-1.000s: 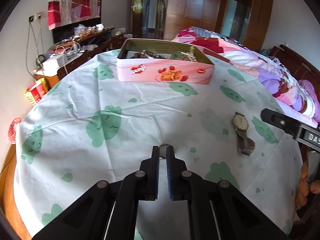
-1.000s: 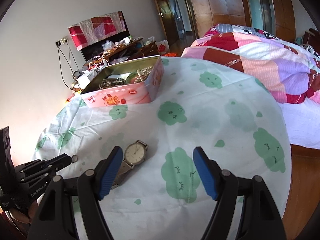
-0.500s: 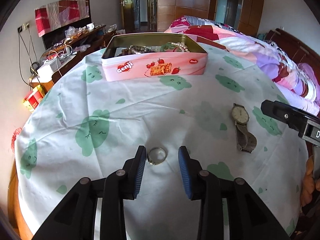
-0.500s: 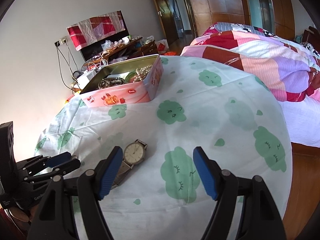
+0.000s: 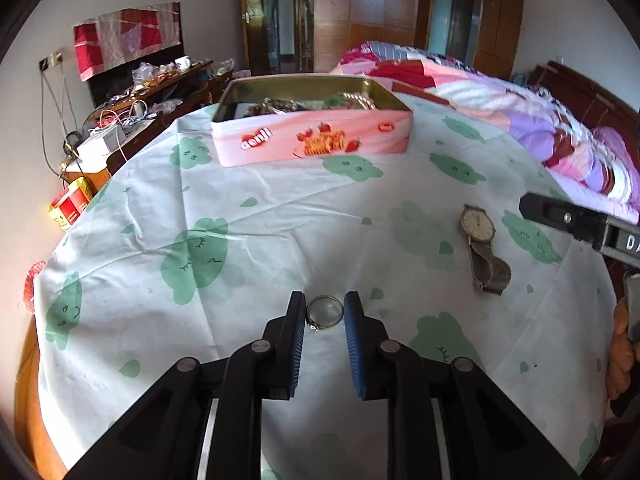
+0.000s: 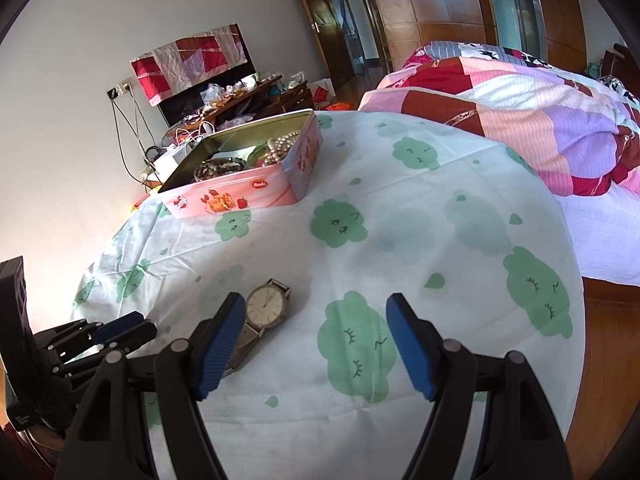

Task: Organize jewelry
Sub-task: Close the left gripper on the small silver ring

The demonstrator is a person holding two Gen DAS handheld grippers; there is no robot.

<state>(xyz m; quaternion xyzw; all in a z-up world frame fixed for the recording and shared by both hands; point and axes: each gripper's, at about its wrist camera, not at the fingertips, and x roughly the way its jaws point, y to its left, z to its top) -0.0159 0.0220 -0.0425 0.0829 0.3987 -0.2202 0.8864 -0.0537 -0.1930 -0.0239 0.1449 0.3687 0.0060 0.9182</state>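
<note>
Cloth (image 5: 280, 216) wrinkles under everything, tin (image 5: 312, 142) waits far back, and left gripper (image 5: 325, 314) has just been closing around the flat-lying ring (image 5: 325, 314), barely touching it. Pinched off-centre, it could skid away. Right gripper (image 6: 316, 338) gapes empty beside the watch (image 6: 266, 308).

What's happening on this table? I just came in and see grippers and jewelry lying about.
A person is tidying jewelry with a hand-held gripper in each hand. The left hand-held gripper sits low over the tablecloth with a ring between its jaws, which have just been closing; the ring lies flat on the cloth, not yet lifted. The right hand-held gripper waits open beside a watch. A pink tin farther back already holds beads and other pieces.
</note>
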